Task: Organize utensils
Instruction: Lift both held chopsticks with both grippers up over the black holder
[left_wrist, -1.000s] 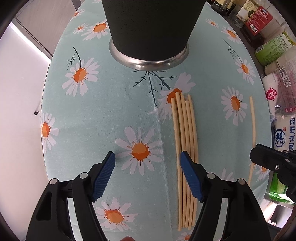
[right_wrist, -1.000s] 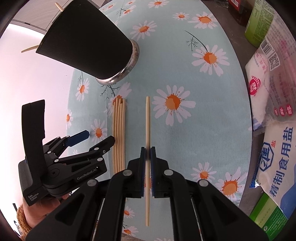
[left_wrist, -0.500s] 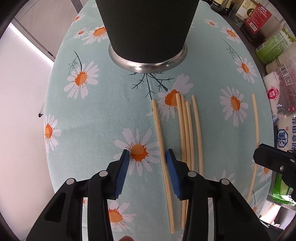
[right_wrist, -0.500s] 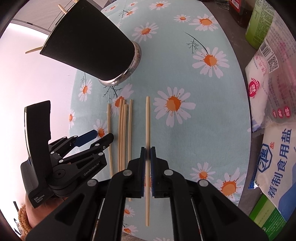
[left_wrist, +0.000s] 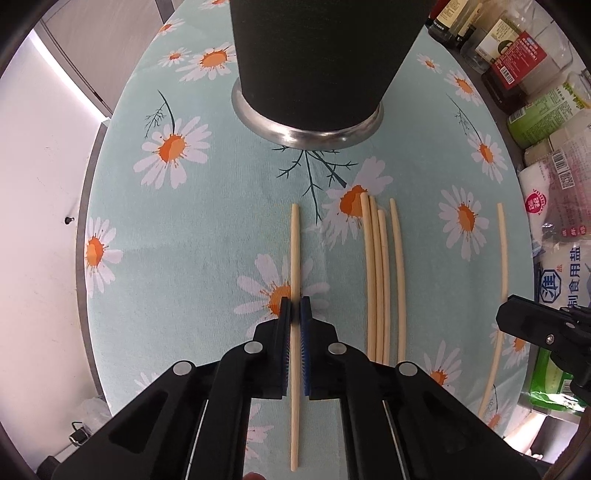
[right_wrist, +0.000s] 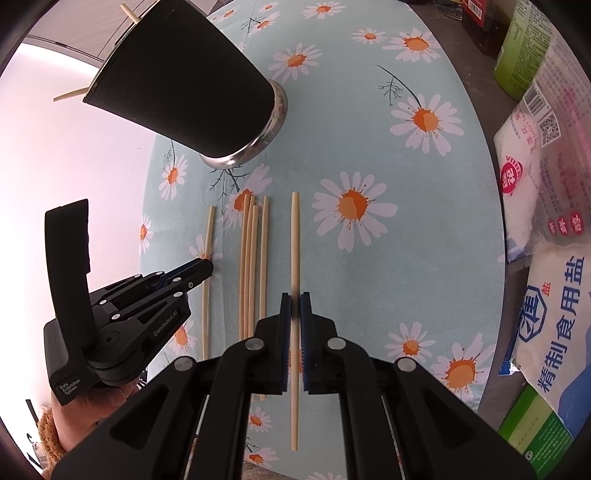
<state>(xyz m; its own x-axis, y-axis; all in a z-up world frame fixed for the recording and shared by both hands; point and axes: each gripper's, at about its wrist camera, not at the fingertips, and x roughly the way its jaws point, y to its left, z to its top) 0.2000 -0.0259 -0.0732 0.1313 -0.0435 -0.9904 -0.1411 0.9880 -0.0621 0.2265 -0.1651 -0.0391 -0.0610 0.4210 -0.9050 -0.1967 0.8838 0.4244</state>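
Chopsticks: left gripper (left_wrist: 294, 308) and right gripper (right_wrist: 294, 301) each clamp one; four loose at centre (left_wrist: 380, 273); holder (right_wrist: 184, 81) upper left holds few.

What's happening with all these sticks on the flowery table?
A person holds two handheld grippers. The left gripper has its jaws shut on one chopstick, and the right gripper grips another chopstick. Four loose chopsticks lie between them on the daisy tablecloth, near the black holder.
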